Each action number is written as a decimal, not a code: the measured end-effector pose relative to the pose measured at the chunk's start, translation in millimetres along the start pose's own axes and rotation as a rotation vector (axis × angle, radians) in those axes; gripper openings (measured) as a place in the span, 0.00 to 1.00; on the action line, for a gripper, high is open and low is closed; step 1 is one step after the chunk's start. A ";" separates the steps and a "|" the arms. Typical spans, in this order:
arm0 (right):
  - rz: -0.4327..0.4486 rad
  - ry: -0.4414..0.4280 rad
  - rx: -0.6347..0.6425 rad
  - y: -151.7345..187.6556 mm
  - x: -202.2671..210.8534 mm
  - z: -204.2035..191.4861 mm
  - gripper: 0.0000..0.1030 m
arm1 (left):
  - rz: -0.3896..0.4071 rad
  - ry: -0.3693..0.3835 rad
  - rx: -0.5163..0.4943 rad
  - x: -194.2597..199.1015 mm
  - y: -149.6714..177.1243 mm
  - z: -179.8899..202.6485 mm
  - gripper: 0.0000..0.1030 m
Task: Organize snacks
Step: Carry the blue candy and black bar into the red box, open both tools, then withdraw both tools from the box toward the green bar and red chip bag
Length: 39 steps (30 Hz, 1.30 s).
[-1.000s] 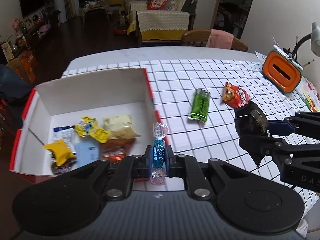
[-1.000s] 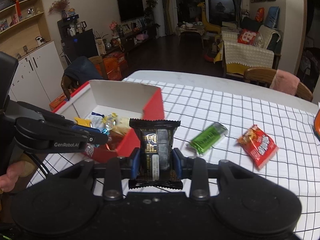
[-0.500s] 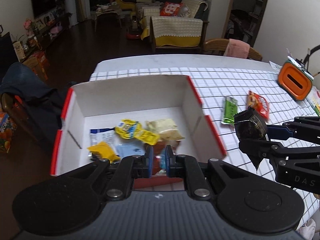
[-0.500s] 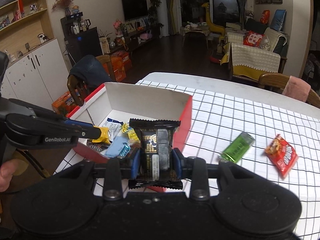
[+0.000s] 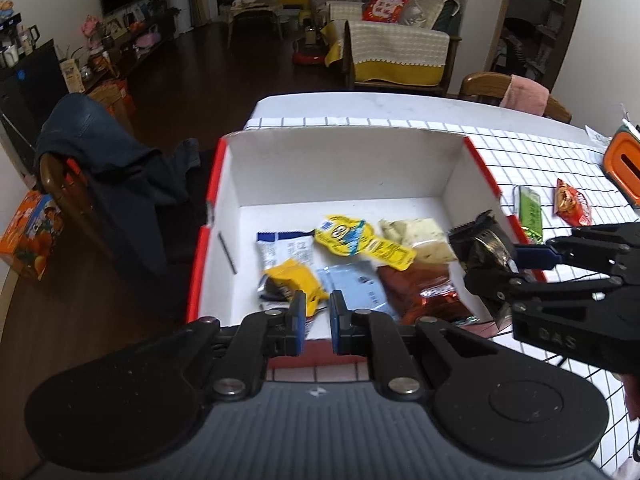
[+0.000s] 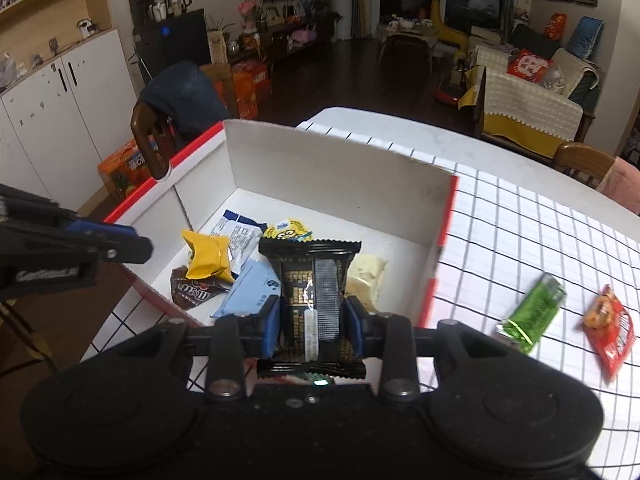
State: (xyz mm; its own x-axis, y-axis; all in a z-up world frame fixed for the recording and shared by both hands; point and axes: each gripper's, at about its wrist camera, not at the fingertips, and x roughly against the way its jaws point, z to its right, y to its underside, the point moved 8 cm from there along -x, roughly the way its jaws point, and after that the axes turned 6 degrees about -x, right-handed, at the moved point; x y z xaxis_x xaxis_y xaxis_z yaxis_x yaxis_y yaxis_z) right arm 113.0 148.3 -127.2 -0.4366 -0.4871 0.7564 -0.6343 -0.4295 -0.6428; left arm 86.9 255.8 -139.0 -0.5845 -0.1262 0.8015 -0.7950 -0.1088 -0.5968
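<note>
A white cardboard box point(image 5: 340, 168) with red rims holds several snack packets, among them a yellow one point(image 5: 296, 276) and a light blue one point(image 5: 356, 284). My left gripper point(image 5: 318, 320) hangs over the box's near wall, jaws close together with nothing visible between them. The right wrist view shows it point(image 6: 140, 246) at the box's left edge. My right gripper point(image 6: 312, 328) is shut on a black snack packet point(image 6: 316, 292), held upright over the box's near right part. The left wrist view shows that packet point(image 5: 480, 244) above the box's right wall.
A green packet point(image 6: 534, 312) and a red packet point(image 6: 610, 328) lie on the checked tablecloth right of the box. An orange holder point(image 5: 624, 164) stands at the far right. A chair with a dark jacket point(image 5: 112, 172) is beside the table's left edge.
Both grippers have moved left, from over the tablecloth to over the box. The blue candy that stood between the left jaws a second ago no longer shows there.
</note>
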 end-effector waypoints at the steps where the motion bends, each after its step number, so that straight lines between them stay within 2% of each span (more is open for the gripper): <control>1: -0.007 0.002 0.004 -0.7 -4.9 -2.4 0.33 | -0.001 -0.002 0.001 0.2 1.6 -2.2 0.12; 10: -0.076 0.022 0.014 4.4 -34.5 -9.6 0.33 | -0.009 -0.005 0.015 0.0 10.4 -13.7 0.12; 17: -0.078 0.000 -0.019 6.9 -28.3 -5.9 0.33 | -0.012 0.006 0.020 1.2 13.2 -11.7 0.12; 35: 0.057 -0.132 -0.139 -2.7 58.2 13.0 0.35 | 0.039 0.049 -0.021 22.4 -4.6 32.6 0.12; 39: 0.090 -0.148 -0.157 -2.1 77.7 22.3 0.35 | 0.054 0.073 -0.041 27.9 -11.3 52.3 0.17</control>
State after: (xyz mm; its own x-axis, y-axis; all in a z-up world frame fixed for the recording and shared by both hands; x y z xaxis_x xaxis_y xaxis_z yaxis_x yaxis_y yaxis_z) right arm 94.6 94.4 -69.7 -0.4047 -0.6295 0.6633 -0.6937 -0.2613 -0.6712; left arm 88.2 201.9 -111.8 -0.6356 -0.0583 0.7698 -0.7672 -0.0633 -0.6383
